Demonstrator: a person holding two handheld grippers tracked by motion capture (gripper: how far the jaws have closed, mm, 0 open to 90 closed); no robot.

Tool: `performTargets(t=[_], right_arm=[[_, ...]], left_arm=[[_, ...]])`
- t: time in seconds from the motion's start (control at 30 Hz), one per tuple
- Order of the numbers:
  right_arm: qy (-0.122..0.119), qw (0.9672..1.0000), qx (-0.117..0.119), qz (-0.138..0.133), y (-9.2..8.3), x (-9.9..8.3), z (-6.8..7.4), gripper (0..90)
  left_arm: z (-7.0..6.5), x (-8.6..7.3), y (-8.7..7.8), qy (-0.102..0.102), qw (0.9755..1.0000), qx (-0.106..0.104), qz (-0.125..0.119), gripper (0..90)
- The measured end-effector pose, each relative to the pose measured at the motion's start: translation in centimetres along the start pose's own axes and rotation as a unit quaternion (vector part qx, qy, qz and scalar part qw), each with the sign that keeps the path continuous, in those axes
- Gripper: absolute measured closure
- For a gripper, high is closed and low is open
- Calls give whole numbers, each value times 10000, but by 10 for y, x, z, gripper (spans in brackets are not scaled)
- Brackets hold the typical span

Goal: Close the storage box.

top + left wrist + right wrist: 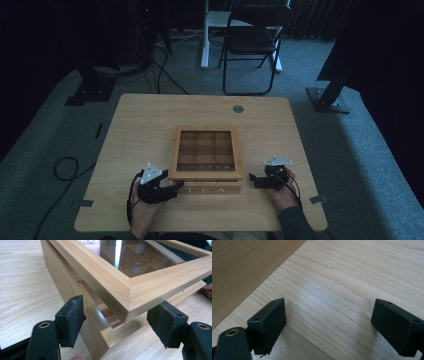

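A wooden tea box [212, 190] marked "TEA" stands at the front middle of the table [145, 125]. Its glass-paned lid [206, 174] is lifted a little at the front, and a gap shows under the lid [140, 287] above the box base [62, 287]. Dividers show through the glass. My left gripper [177, 187] is open at the box's front-left corner; in the left gripper view its jaws [117, 325] stand either side of the lid's corner without touching it. My right gripper [252, 180] hangs open just right of the box, over bare table [329, 322], holding nothing.
A round grey grommet [238, 108] sits near the table's far edge. A black folding chair [255, 40] stands on the carpet beyond the table. Dark stand bases [90, 90] [327, 97] flank the far corners, and a cable [65, 167] loops on the floor left.
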State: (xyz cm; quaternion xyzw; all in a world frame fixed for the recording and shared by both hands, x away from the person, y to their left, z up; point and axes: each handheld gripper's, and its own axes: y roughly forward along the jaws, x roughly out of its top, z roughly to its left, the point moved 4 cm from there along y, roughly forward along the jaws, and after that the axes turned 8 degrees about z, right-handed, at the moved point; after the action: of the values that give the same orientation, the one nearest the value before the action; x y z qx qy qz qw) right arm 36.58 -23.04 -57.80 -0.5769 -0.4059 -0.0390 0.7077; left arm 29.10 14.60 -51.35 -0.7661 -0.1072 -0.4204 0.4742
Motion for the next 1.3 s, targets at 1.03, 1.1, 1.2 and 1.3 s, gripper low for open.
performTargets(t=[1.03,1.1,1.2,1.3], right_arm=[[5,10000,1,1,0,0,0,121],[4,10000,1,1,0,0,0,121],[4,10000,1,0,0,0,0,121],[4,10000,1,1,0,0,0,121]], left_arm=[[-4,-20,4,-267,9993,-141,217,292],[-4,-20,3,-302,9993,-154,174,291],[-2,-20,-2,-372,9992,-146,34,292],[-2,-19,-4,-369,9992,-138,-67,292]])
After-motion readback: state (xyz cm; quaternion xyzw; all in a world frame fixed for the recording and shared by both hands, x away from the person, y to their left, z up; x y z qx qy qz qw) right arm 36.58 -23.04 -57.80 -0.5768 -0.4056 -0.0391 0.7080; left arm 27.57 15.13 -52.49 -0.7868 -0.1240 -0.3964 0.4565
